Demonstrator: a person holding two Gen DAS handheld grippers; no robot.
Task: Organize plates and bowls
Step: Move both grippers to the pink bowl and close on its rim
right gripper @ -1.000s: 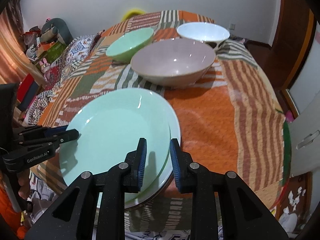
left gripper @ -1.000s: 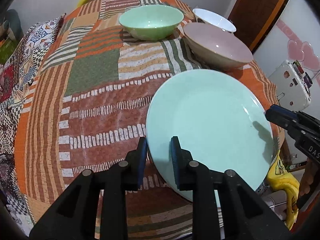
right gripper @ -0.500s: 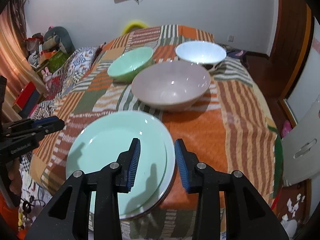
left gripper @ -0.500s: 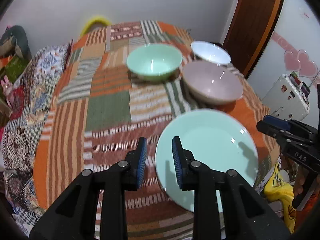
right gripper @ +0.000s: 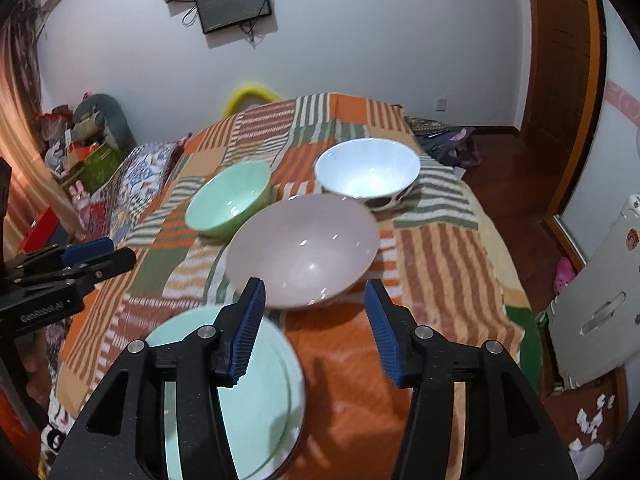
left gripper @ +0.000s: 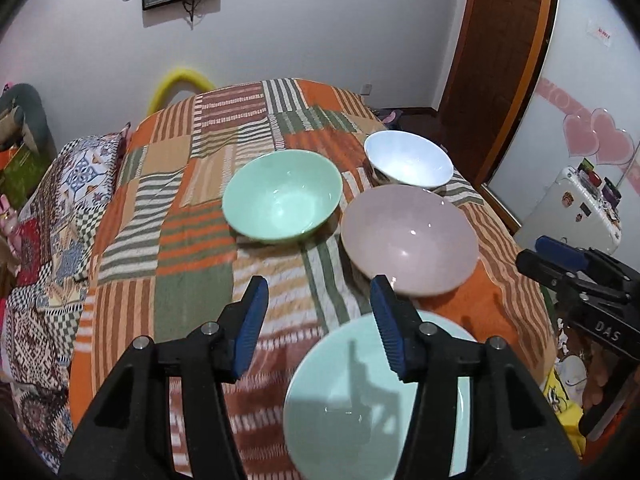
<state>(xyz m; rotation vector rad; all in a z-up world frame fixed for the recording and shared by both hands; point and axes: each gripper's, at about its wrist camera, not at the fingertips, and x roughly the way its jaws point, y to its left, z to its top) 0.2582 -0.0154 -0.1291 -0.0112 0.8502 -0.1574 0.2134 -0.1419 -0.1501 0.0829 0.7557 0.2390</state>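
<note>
**Onlooker one:** Both hand-held grippers have let go of the green plate and backed off it since a second ago. Back then each pinched its rim; now the left hand-held gripper (left gripper: 318, 324) and the right hand-held gripper (right gripper: 314, 326) have their jaws apart and opening, with nothing between them.

**Onlooker two:** So where is the green plate (left gripper: 360, 408) now?

**Onlooker one:** Lying flat on the patchwork bedspread (left gripper: 192, 240), just below and in front of both grippers. From the right one it looks stacked on a second plate (right gripper: 298, 392), whose pale rim peeks out along the right edge.

**Onlooker two:** Then the plates look sorted. What about the bowls?

**Onlooker one:** All three sit loose beyond the fingertips. The pink bowl (right gripper: 302, 250) is straight ahead of the right gripper and nearest. The green bowl (left gripper: 282, 200) is farther out, ahead of the left gripper. The white bowl (right gripper: 368, 172), spotted on its outside, is farthest, up and to the right.

**Onlooker two:** So nesting those comes next?

**Onlooker one:** That's my guess. The pink one looks widest, so it would probably make the base, with the others set inside it.
</note>
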